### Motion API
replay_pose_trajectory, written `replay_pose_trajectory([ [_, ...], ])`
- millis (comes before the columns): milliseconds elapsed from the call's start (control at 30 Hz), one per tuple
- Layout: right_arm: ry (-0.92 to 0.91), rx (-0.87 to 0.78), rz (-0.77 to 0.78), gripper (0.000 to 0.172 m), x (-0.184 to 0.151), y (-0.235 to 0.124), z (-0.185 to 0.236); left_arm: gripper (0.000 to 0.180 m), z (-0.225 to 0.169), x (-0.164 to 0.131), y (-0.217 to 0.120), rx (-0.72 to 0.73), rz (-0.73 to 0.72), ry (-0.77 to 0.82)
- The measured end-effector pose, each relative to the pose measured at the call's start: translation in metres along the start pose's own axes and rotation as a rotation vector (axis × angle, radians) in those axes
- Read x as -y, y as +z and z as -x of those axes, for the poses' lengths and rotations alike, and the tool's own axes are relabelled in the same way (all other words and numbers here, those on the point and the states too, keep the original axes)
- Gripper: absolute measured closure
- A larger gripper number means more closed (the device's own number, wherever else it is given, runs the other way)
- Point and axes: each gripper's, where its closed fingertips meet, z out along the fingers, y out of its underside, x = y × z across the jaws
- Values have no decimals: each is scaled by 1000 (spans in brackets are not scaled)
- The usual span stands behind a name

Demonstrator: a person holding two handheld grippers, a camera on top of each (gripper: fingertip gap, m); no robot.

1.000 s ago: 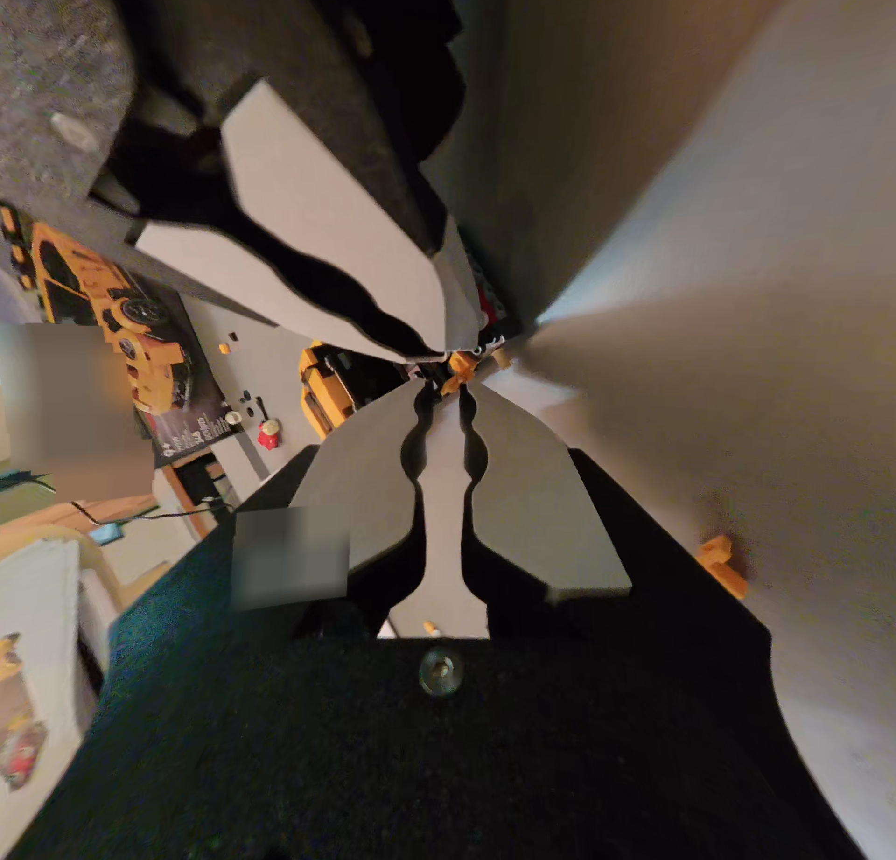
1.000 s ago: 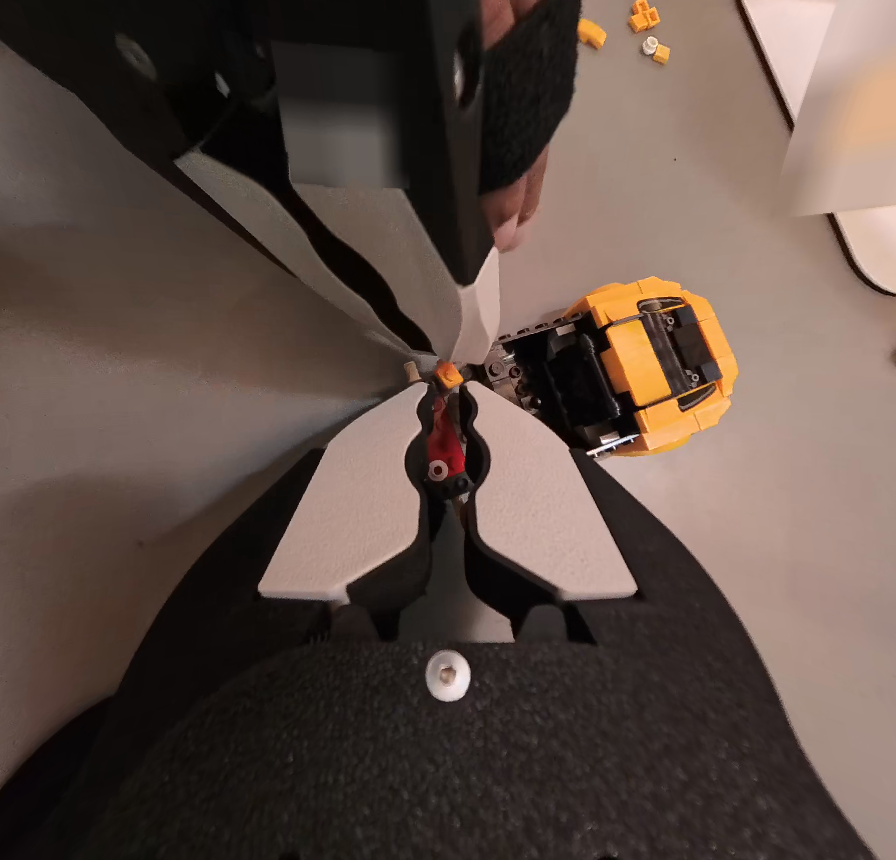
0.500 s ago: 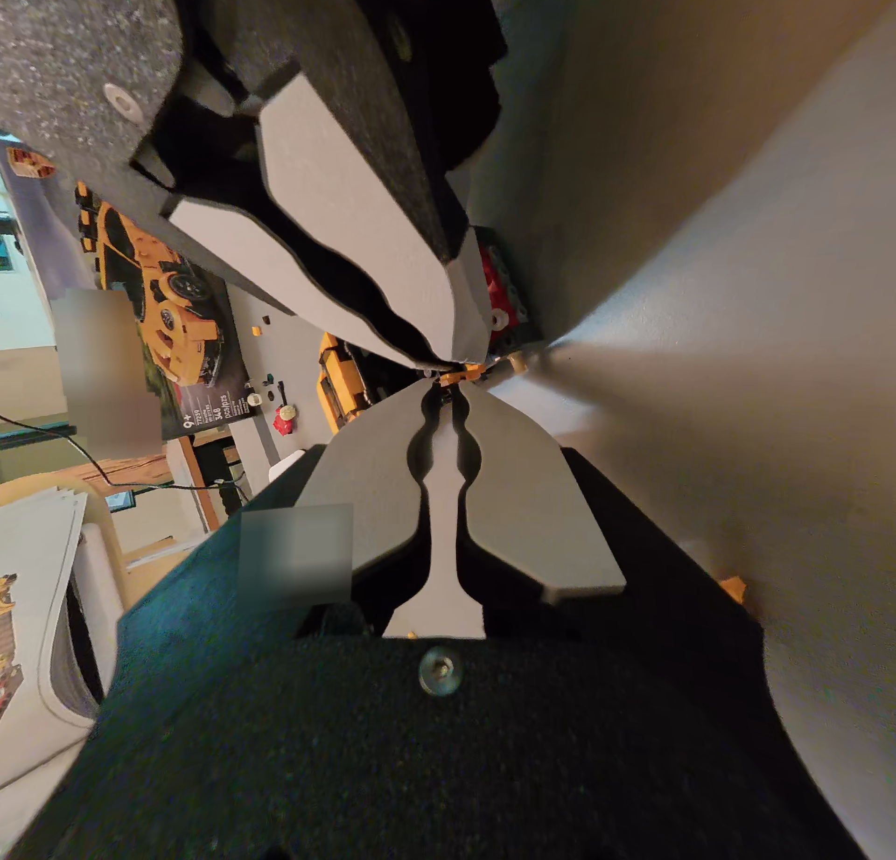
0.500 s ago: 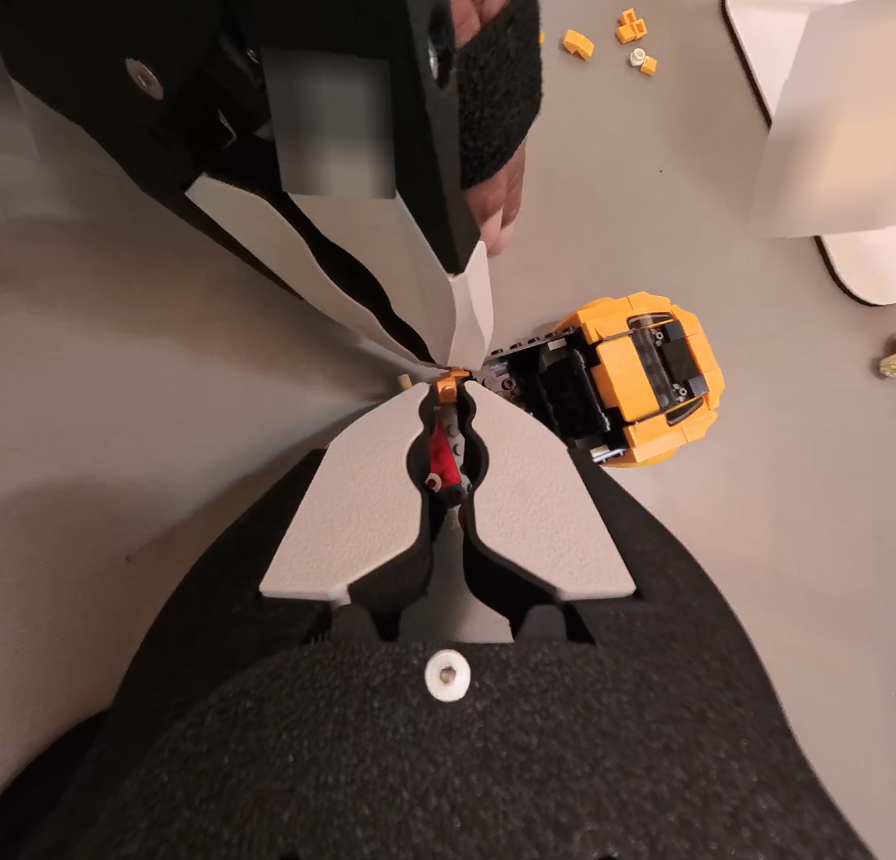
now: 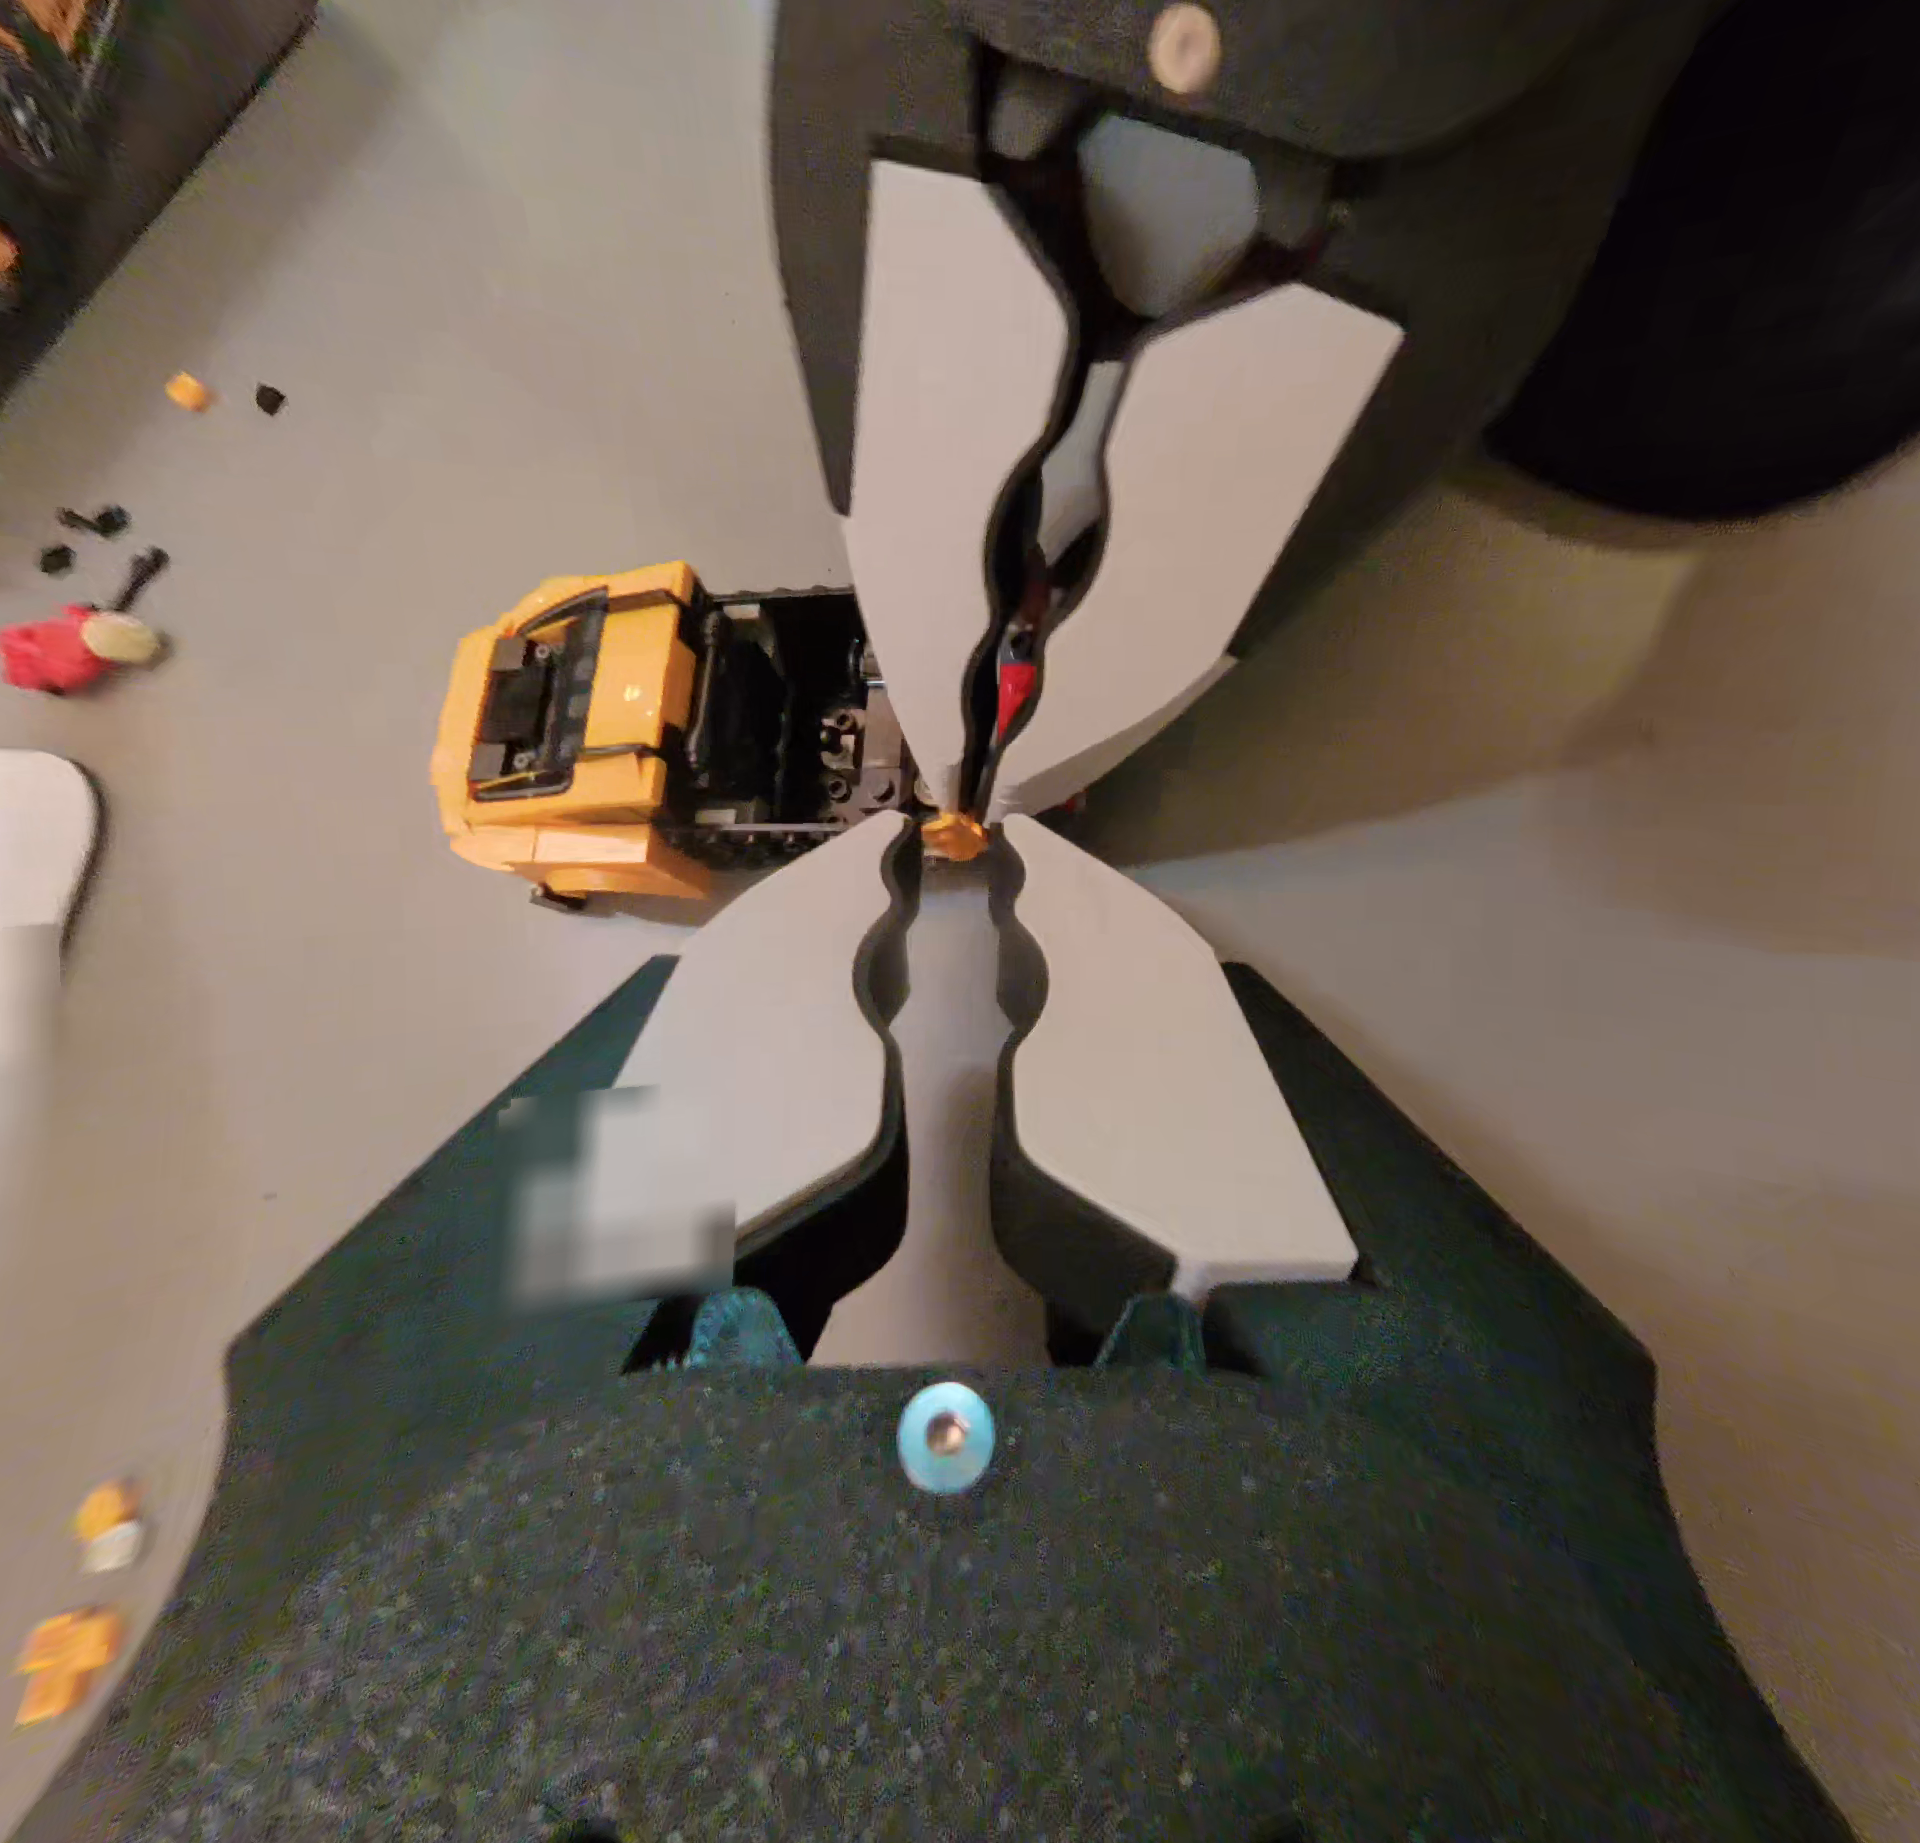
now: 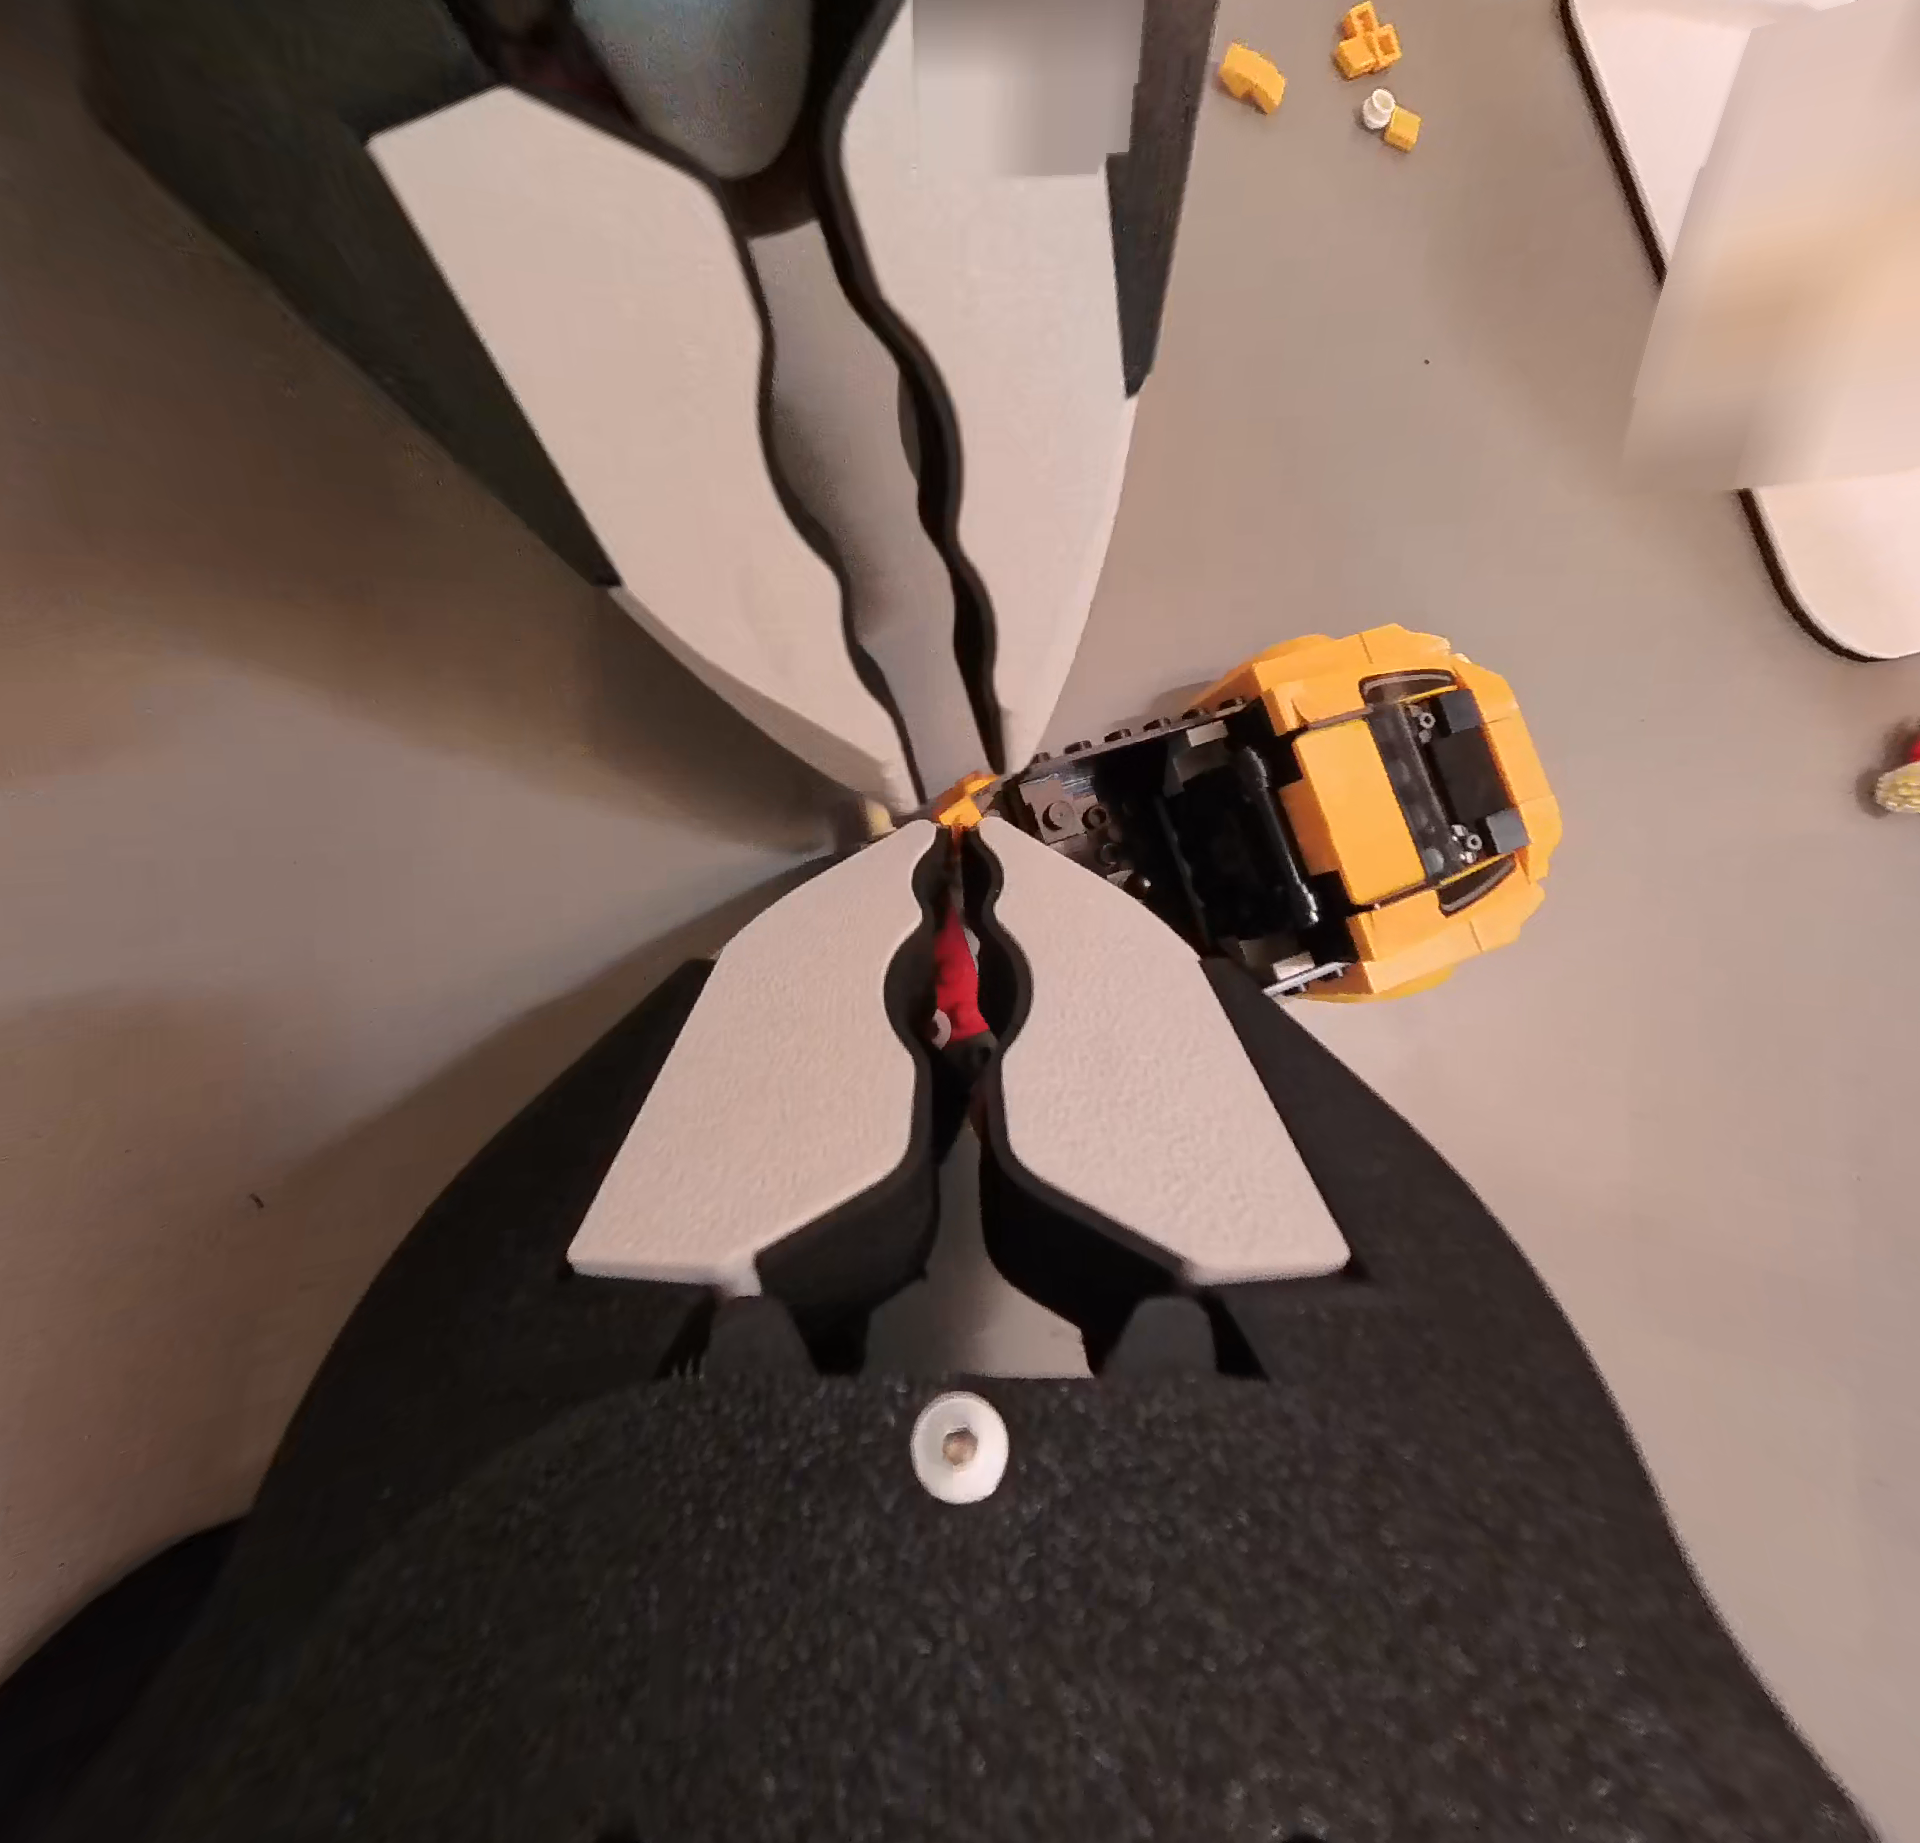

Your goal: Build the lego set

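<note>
The right gripper (image 6: 961, 837) has its two pale fingers closed on a thin red and black toy piece (image 6: 958, 972) that runs back along the slot between them; an orange stud (image 6: 964, 808) sits at the very tip of that piece, just at the fingertips in the middle of the frame. In the left wrist view the same gripper comes down from the top of the frame with the red piece (image 5: 1013, 687) pinched in its narrow slot.

The left gripper (image 5: 956, 843) is a little open, its fingertips standing on either side of the orange stud (image 5: 954, 835). A sliver of gap shows on each side, so the pads do not seem to press on it. The two grippers meet nose to nose at this stud.

Just beside the meeting point lies a partly built orange and black toy car (image 6: 1351, 837), on its grey table (image 6: 1351, 391), right of centre in the right wrist view and left of centre (image 5: 582, 733) in the left one. Its open black end faces the fingertips.

Farther out, loose orange bricks (image 6: 1361, 43) lie at the upper right of the right wrist view, next to a white tray (image 6: 1662, 48). In the left wrist view small black bits (image 5: 99, 536) and a red piece with a cream stud (image 5: 73, 640) lie at the left edge.
</note>
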Motion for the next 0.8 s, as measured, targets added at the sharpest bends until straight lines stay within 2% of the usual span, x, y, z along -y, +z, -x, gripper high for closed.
replay_pose_trajectory([
  [167, 6, -2, -1, 170, 0, 0, 0, 173, 3, 2, 1, -46, -50, -143],
  [467, 10, -3, -6, 170, -1, 0, -1, 173, 3, -1, 2, -24, -29, -215],
  [633, 11, -6, -9, 170, -1, 0, -1, 173, 4, -1, 3, 4, -37, -188],
  [800, 64, 17, -56, 168, 2, -6, -2, 173, 7, 3, 1, 87, -85, -66],
])
